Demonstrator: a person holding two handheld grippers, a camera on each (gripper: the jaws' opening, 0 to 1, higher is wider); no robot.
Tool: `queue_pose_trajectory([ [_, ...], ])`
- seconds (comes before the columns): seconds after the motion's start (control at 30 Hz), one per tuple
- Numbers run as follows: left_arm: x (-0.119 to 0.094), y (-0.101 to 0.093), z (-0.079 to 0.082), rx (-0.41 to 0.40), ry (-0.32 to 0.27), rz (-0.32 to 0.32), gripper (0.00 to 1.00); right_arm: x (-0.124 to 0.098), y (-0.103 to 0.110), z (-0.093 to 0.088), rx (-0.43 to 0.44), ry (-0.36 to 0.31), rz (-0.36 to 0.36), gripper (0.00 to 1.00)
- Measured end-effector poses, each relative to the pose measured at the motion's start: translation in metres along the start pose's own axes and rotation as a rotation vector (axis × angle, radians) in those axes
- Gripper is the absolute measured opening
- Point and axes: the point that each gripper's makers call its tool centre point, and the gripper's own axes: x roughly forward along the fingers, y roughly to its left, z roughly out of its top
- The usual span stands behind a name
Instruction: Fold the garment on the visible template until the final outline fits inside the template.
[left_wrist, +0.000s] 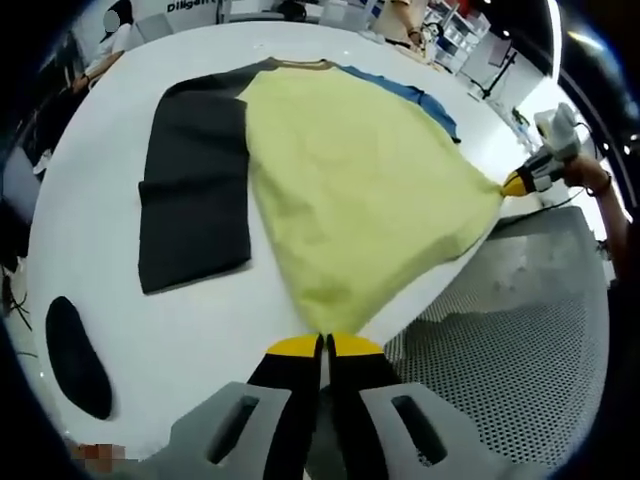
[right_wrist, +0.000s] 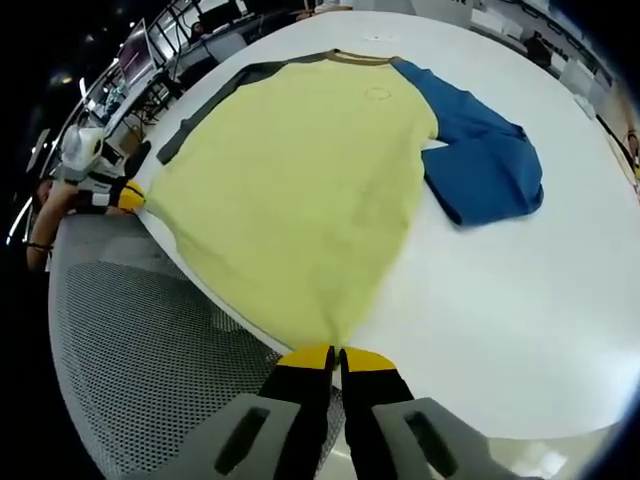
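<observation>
1. Currently the garment (left_wrist: 350, 190) lies flat on the white surface (left_wrist: 200, 310), neckline away from the person, its hem drawn to the near edge.
2. Body panel is pale yellow; one sleeve is dark grey (left_wrist: 195, 190), the other blue (right_wrist: 485, 165). Both sleeves lie spread out to the sides.
3. Left claw (left_wrist: 325, 345) is pressed together on one hem corner, yellow tips pinching the cloth.
4. Right claw (right_wrist: 335, 355) is likewise clamped on the other hem corner. In the left gripper view it appears at the far right, cloth pulled to a point at its tips.
5. Hem edge between the two claws is taut and hangs slightly past the surface rim, above a perforated grey mat (left_wrist: 510, 330).
6. Handling, as a judgement: thin, soft, light knit; it drapes and puckers toward each pinch and will sag if slack. Corners and seams are the best holds.
7. A dark oval patch (left_wrist: 75, 355) sits on the surface near the left claw. No template outline can be made out.
</observation>
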Motion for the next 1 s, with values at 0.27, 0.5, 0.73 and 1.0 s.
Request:
queue_pose_trajectory([
  [0.27,-0.024,-0.002,0.012,0.001,-0.045,-0.01,0.0,-0.007,-0.002,0.004,-0.004,-0.015,-0.003,0.0],
  [0.5,-0.012,-0.005,0.0,0.026,0.028,-0.01,0.0,0.003,0.0,-0.007,-0.017,0.025,0.004,0.0],
  [0.73,-0.003,-0.001,-0.007,0.038,0.062,0.011,0.0,0.01,-0.003,-0.011,-0.019,0.047,0.004,0.0],
  [1.0,-0.001,0.002,-0.009,0.024,0.067,0.022,0.0,0.015,-0.004,-0.015,-0.016,0.06,0.008,0.0],
])
